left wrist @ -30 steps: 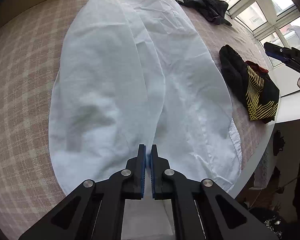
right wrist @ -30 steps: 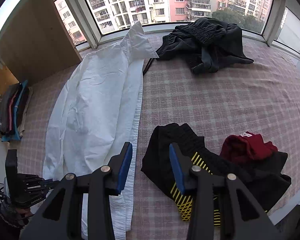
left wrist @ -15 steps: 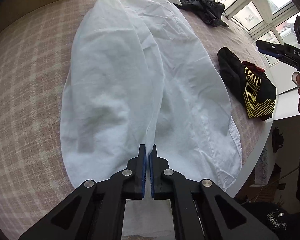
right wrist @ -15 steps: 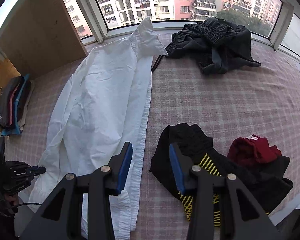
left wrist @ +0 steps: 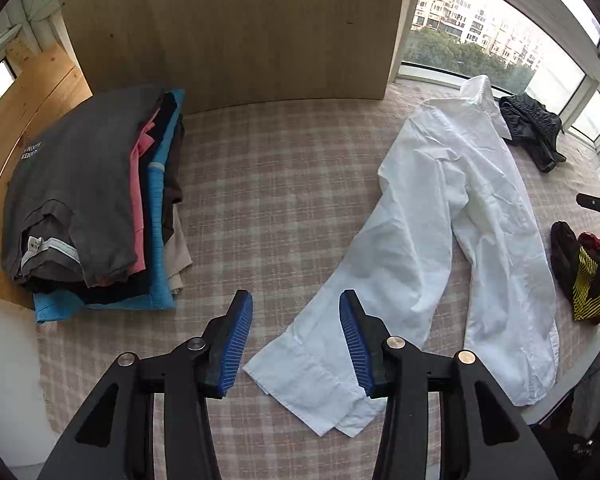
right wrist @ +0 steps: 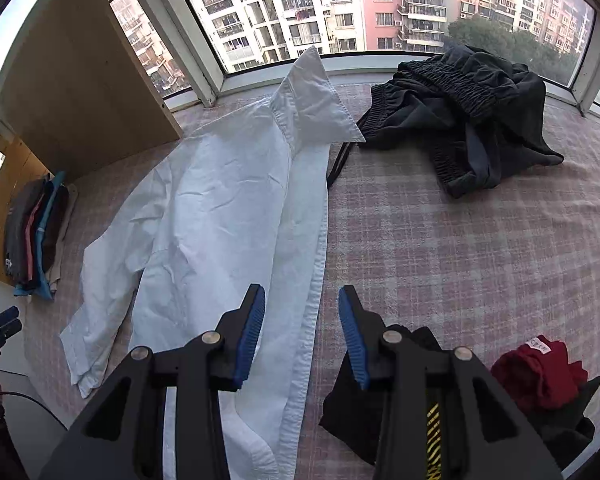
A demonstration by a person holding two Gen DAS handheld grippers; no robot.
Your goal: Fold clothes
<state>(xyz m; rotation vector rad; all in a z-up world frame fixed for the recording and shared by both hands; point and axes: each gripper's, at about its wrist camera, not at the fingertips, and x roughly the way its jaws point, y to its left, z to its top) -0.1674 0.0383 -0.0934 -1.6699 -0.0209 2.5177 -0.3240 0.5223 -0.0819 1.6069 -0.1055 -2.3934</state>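
While my left gripper (left wrist: 296,336) is opening its jaws over the cuff with nothing pinched between the blue pads, the long-sleeved white cotton button-up shirt (left wrist: 460,216) lies spread along the pink-and-cream checked bedcover (left wrist: 268,200), collar toward the window, one sleeve trailing out toward me. I judge it light, limp and prone to creasing, so I would take it at firm double-layer edges, the cuff or the hem and button placket, rather than mid-panel. My right gripper (right wrist: 302,336) hovers partly open and empty above the placket edge. Its cloth looks crumpled, the collar standing up. A stack of folded garments (left wrist: 96,200) sits by the plywood panel (left wrist: 228,28); black shorts (right wrist: 460,112) and a black-and-yellow garment (left wrist: 584,280) wait nearby.
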